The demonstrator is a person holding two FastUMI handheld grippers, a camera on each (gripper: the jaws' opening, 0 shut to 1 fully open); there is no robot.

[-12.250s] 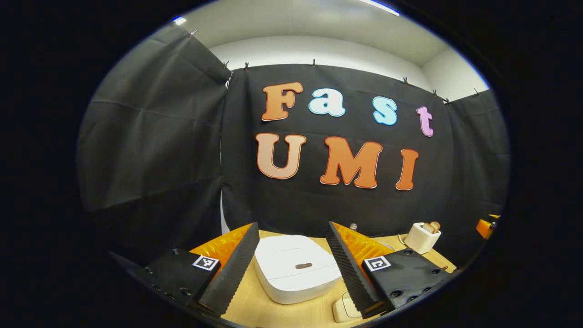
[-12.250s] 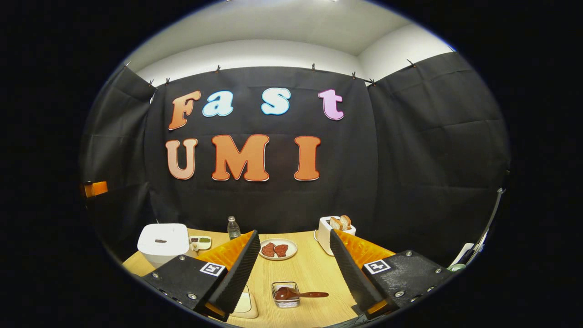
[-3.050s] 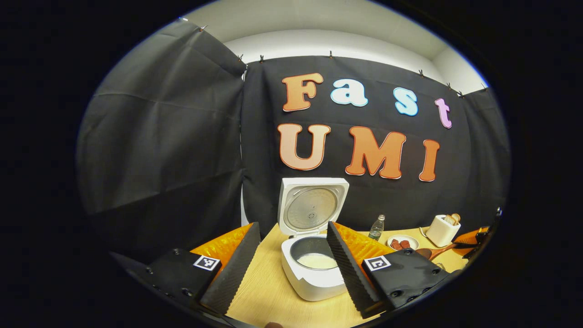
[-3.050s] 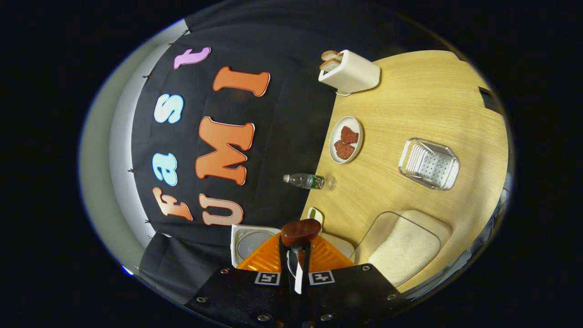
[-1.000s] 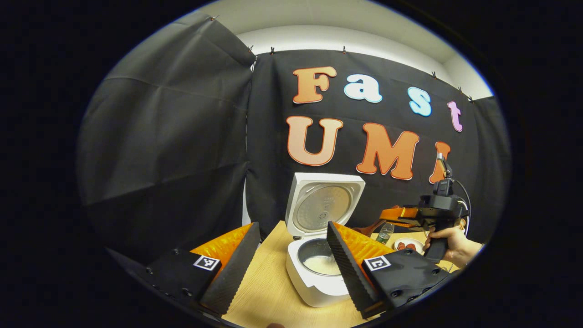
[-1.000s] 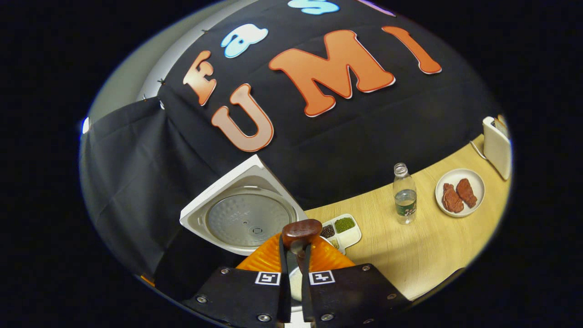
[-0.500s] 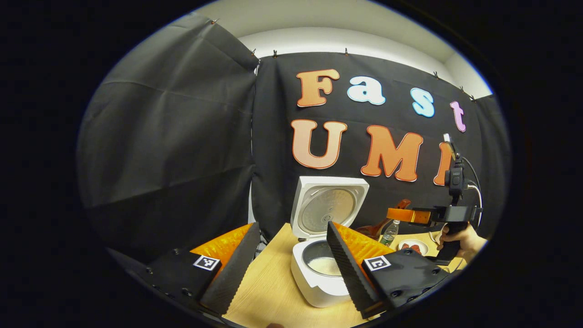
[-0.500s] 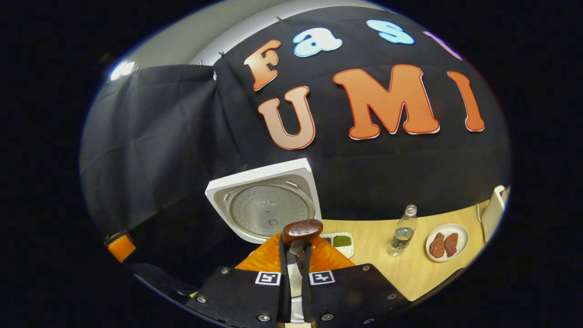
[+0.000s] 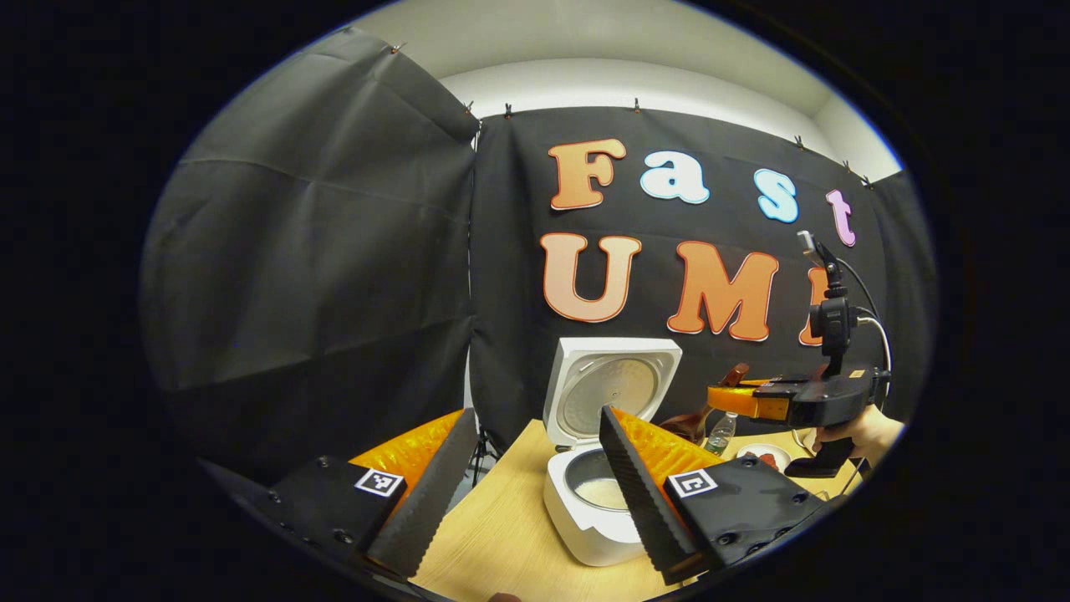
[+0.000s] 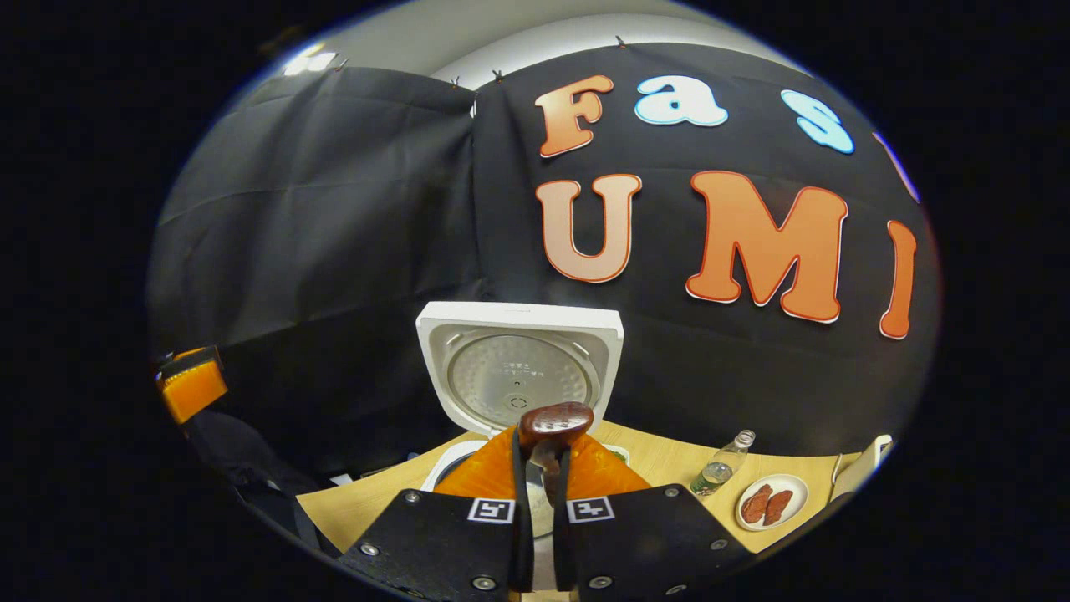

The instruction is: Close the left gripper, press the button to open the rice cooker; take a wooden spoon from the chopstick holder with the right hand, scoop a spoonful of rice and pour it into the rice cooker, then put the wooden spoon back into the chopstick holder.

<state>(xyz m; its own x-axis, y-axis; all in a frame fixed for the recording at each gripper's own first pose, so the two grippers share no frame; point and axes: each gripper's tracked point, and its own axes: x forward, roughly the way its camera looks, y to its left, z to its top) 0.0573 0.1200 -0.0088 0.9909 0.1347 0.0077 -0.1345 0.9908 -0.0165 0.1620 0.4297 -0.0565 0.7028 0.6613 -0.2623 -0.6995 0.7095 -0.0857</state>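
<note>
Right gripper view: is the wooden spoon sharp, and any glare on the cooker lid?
Right gripper view: wooden spoon slightly soft, very close to the lens; rice cooker lid sharp, evenly lit, no glare. Left gripper view: fisheye bends the table edge.

The rice cooker (image 9: 590, 510) is showing a smooth, glossy white plastic shell, its lid (image 10: 518, 376) lined with dull dimpled metal. The spoon (image 10: 554, 425) is gleaming as polished dark wood. The table (image 9: 501, 543) is presenting pale matt wood grain.
</note>
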